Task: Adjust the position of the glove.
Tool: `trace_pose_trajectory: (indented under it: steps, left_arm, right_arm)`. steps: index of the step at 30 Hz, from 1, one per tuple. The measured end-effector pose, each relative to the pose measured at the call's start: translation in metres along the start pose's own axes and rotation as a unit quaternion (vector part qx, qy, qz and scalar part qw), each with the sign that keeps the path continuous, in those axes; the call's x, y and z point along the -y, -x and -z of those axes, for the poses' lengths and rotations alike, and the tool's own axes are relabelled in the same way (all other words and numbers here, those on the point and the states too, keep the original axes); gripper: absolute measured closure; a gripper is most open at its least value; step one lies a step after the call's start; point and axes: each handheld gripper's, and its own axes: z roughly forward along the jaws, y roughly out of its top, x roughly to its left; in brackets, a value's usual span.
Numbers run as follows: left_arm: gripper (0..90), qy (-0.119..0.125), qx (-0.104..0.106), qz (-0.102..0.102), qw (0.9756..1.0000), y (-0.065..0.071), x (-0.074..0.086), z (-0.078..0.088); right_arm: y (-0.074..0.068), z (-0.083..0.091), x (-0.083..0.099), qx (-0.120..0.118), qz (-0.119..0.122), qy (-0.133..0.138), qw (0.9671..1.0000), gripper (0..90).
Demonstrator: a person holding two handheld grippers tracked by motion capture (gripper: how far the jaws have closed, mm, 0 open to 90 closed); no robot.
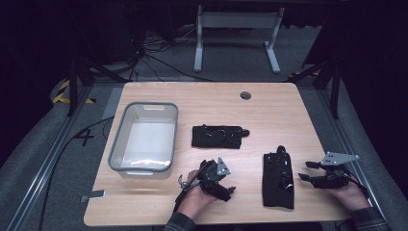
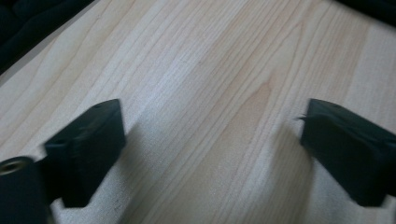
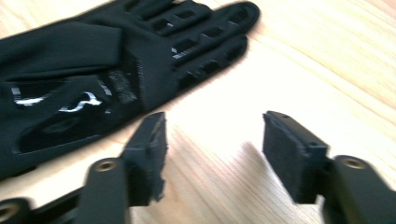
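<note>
- The near black glove (image 1: 278, 180) lies flat on the wooden table (image 1: 269, 110), well to the right of the grey plastic bin (image 1: 143, 137); I'd say it has just been set down there.
- The second black glove (image 1: 219, 136) lies just right of the bin, also outside it.
- The right gripper (image 1: 308, 171), farther from the bin than the near glove, has its jaws spread and empty.
- The left gripper (image 1: 230, 192), between the bin and near glove, is spread too, holding nothing.
- The bin looks empty, so both gloves likely remain to go in.
</note>
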Motion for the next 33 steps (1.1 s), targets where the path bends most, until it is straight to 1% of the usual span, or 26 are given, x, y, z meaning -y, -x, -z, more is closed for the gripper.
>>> trace_pose_trajectory:
  steps: [1, 3, 4, 5, 6, 7, 8, 10, 11, 12, 14, 15, 16, 17, 19, 20, 23, 25, 26, 27, 29, 30, 32, 33]
  left_arm:
    - [22.8, -0.001, 0.0, -0.001, 1.0, -0.001, -0.001, 0.001]
    - [39.9, -0.005, -0.002, 0.003, 1.0, -0.003, -0.003, 0.003]
    - [47.0, -0.013, -0.007, -0.004, 0.9999, -0.006, -0.007, 0.005]
    - [53.5, -0.016, -0.007, -0.007, 0.9998, -0.007, -0.009, 0.005]
    - [59.6, -0.016, -0.007, -0.002, 0.9998, -0.008, -0.011, 0.006]
    - [67.6, -0.01, -0.005, 0.008, 0.9999, -0.009, -0.014, 0.008]
    - [76.3, -0.01, -0.005, 0.008, 0.9999, -0.009, -0.014, 0.008]
    - [86.4, -0.015, -0.002, 0.015, 0.9998, -0.013, -0.022, 0.011]
    - [89.5, -0.016, -0.003, 0.021, 0.9996, -0.014, -0.025, 0.011]
    - [89.7, -0.017, -0.001, 0.029, 0.9994, -0.016, -0.027, 0.011]
    - [89.8, -0.026, -0.007, 0.036, 0.999, -0.021, -0.034, 0.01]
    - [89.8, -0.026, -0.007, 0.036, 0.999, -0.021, -0.034, 0.01]
    - [89.8, -0.027, -0.011, 0.036, 0.9989, -0.024, -0.037, 0.01]
    - [89.9, -0.028, -0.017, 0.04, 0.9987, -0.03, -0.042, 0.008]
    - [89.9, -0.032, -0.018, 0.04, 0.9985, -0.032, -0.045, 0.008]
    - [89.9, -0.028, -0.029, 0.042, 0.9983, -0.037, -0.049, 0.006]
    - [89.9, -0.022, -0.041, 0.048, 0.9978, -0.048, -0.058, 0.002]
    - [89.9, -0.028, -0.054, 0.048, 0.997, -0.055, -0.063, -0.001]
    - [89.9, -0.026, -0.063, 0.049, 0.9965, -0.059, -0.065, -0.003]
    - [89.8, -0.029, -0.067, 0.051, 0.996, -0.062, -0.067, -0.006]
    - [89.9, -0.036, -0.081, 0.049, 0.9948, -0.069, -0.069, -0.009]
    - [89.9, -0.037, -0.089, 0.049, 0.9941, -0.073, -0.07, -0.01]
    - [89.9, -0.048, -0.106, 0.049, 0.992, -0.079, -0.071, -0.011]
    - [89.9, -0.049, -0.111, 0.05, 0.9914, -0.082, -0.071, -0.011]
  right_arm:
    - [0.001, -0.001, 0.0, 0.002, -0.004, 0.0, 1.0, 32.5]
    - [0.001, -0.004, 0.001, 0.007, 0.0, -0.003, 1.0, 27.5]
    - [0.0, -0.005, 0.002, 0.006, -0.001, -0.001, 1.0, 25.0]
    - [0.0, -0.005, 0.002, 0.006, -0.003, 0.0, 1.0, 23.0]
    - [0.0, -0.006, 0.003, 0.005, -0.004, 0.002, 1.0, 21.5]
    - [0.001, -0.007, 0.003, 0.005, -0.007, 0.005, 0.9999, 19.4]
    - [0.002, -0.008, 0.004, 0.003, -0.009, 0.009, 0.9999, 17.1]
    - [0.003, -0.008, 0.006, 0.002, -0.012, 0.013, 0.9998, 14.9]
    - [0.003, -0.009, 0.007, 0.002, -0.011, 0.017, 0.9998, 14.1]
    - [0.003, -0.009, 0.007, 0.002, -0.01, 0.021, 0.9997, 13.3]
    - [0.003, -0.01, 0.007, 0.002, -0.011, 0.021, 0.9997, 13.0]
    - [0.003, -0.01, 0.007, 0.002, -0.011, 0.021, 0.9997, 13.0]
    - [0.003, -0.01, 0.007, 0.003, -0.011, 0.021, 0.9997, 13.0]
    - [0.003, -0.01, 0.007, 0.003, -0.011, 0.021, 0.9997, 13.0]
    - [0.003, -0.01, 0.007, 0.003, -0.011, 0.021, 0.9997, 13.0]
    - [0.003, -0.01, 0.007, 0.003, -0.011, 0.021, 0.9997, 13.0]
    - [0.003, -0.01, 0.007, 0.002, -0.011, 0.021, 0.9997, 13.0]
    - [0.003, -0.01, 0.007, 0.002, -0.011, 0.021, 0.9997, 13.0]
    - [0.003, -0.01, 0.007, 0.002, -0.011, 0.021, 0.9997, 13.0]
    - [0.003, -0.01, 0.007, 0.002, -0.011, 0.021, 0.9997, 13.0]
    - [0.003, -0.01, 0.007, 0.002, -0.011, 0.021, 0.9997, 12.9]
    - [0.003, -0.01, 0.007, 0.002, -0.011, 0.021, 0.9997, 12.9]
    - [0.003, -0.01, 0.007, 0.002, -0.011, 0.022, 0.9997, 12.8]
    - [0.003, -0.01, 0.007, 0.002, -0.01, 0.021, 0.9997, 12.8]
